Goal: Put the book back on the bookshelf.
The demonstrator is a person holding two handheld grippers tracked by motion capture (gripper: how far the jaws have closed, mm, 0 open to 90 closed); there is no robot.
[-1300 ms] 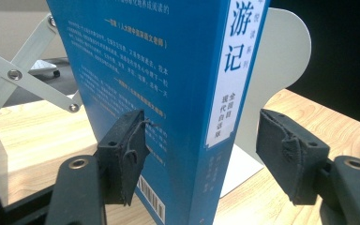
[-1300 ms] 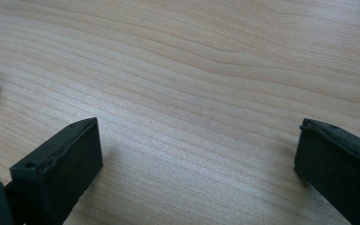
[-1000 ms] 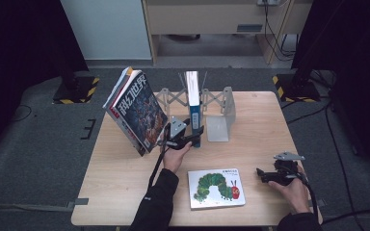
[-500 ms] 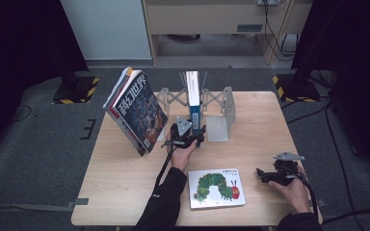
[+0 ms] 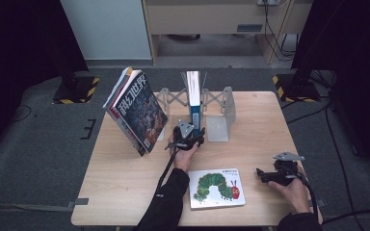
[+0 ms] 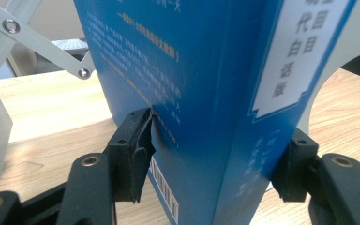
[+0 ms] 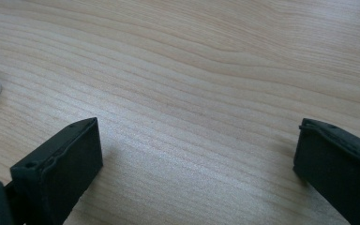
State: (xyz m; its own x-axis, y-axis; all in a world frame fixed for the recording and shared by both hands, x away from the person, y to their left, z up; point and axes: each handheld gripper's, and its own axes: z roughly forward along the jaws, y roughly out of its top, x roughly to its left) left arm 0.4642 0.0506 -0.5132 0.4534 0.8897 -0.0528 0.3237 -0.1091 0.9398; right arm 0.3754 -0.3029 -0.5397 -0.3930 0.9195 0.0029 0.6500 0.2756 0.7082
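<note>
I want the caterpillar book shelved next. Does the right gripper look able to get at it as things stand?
Probably yes. The right gripper rests on the table with its jaws open and nothing between them, and only bare wood lies between it and the caterpillar book, which lies flat.

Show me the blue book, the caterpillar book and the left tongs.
blue book [image 6: 201,93], left gripper view, back cover
caterpillar book [image 5: 217,187], high view, front cover
left tongs [image 5: 189,136], high view, between the fingertips
</note>
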